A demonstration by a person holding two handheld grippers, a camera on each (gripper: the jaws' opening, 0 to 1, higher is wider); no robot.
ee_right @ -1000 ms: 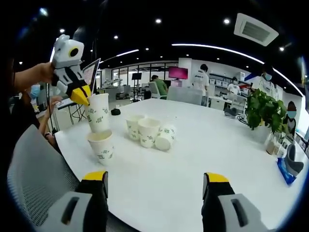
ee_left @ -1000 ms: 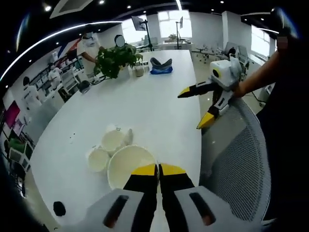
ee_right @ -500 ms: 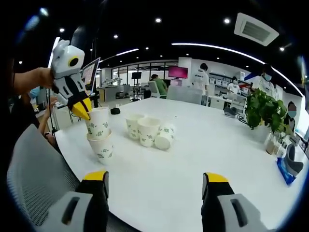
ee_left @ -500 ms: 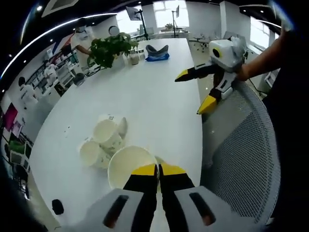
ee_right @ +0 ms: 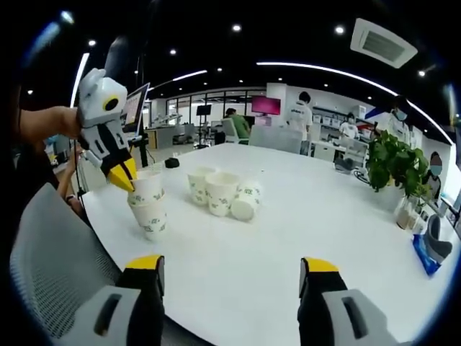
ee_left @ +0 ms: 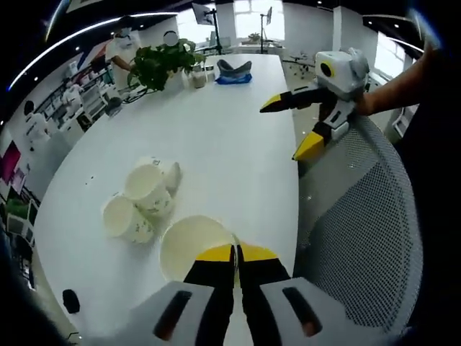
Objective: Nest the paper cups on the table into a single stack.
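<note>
open-plan office or lab floor. evidence: long white counter (ee_right: 302, 238), dark ceiling with recessed spotlights and a light strip (ee_right: 324, 68), air vent (ee_right: 382, 45), wall screen (ee_right: 266, 107), mesh chair (ee_left: 360, 216), potted plant (ee_right: 392, 162), staff at desks behind.

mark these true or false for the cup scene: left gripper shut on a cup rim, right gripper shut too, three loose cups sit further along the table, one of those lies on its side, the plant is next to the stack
1. The left gripper is shut on the rim of the held cup. True.
2. The right gripper is shut. False: its jaws stand wide apart and hold nothing.
3. Three loose cups sit grouped on the table beyond the stack. True.
4. One of those cups lies on its side. True: the tipped cup shows its mouth sideways.
5. The plant stands right beside the bottom cup. False: it is far off, near the table's other end.
</note>
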